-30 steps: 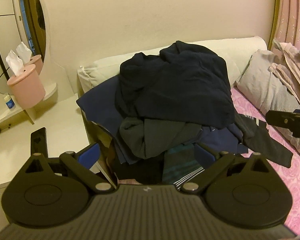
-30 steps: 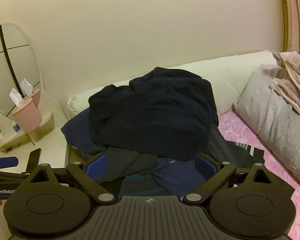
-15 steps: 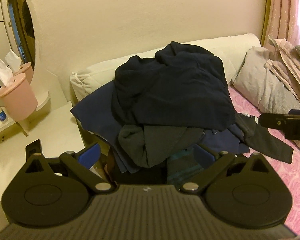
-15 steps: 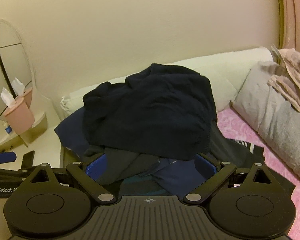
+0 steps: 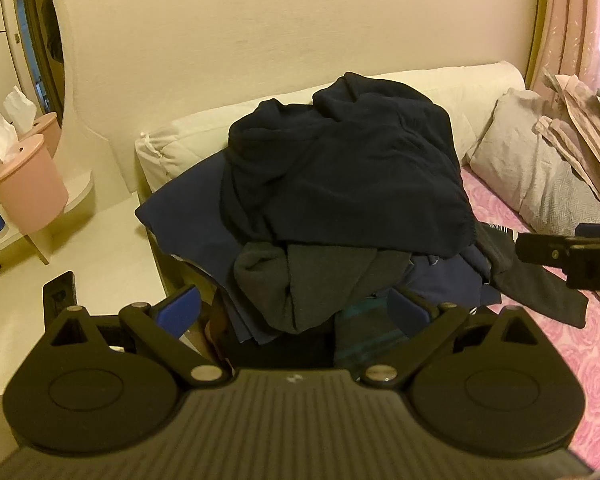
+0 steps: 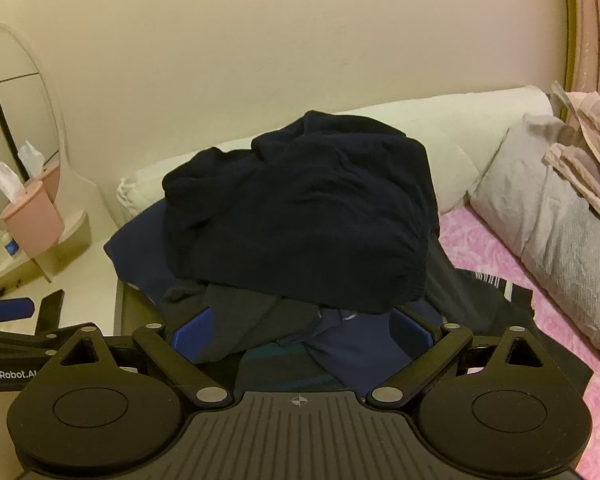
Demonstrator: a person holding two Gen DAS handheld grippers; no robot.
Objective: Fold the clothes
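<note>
From the left wrist view, the left gripper [image 5: 292, 312] is holding its jaws spread wide and empty in front of the pile of dark clothes [image 5: 340, 208], which is sitting at the head end of the bed [image 5: 580, 344], against the cream pillow [image 5: 440, 88] and by the edge next to the white side table [image 5: 100, 272]. From the right wrist view, the right gripper [image 6: 300, 328] is likewise keeping its jaws spread and empty, facing the same pile, with a grey pillow [image 6: 548, 200] lying off to the right on the pink sheet.

Navy-black clothes pile [image 5: 340, 200], pink rose-patterned bedsheet [image 5: 580, 360], pink tissue holder [image 5: 28, 188], grey pillow [image 6: 548, 208].
</note>
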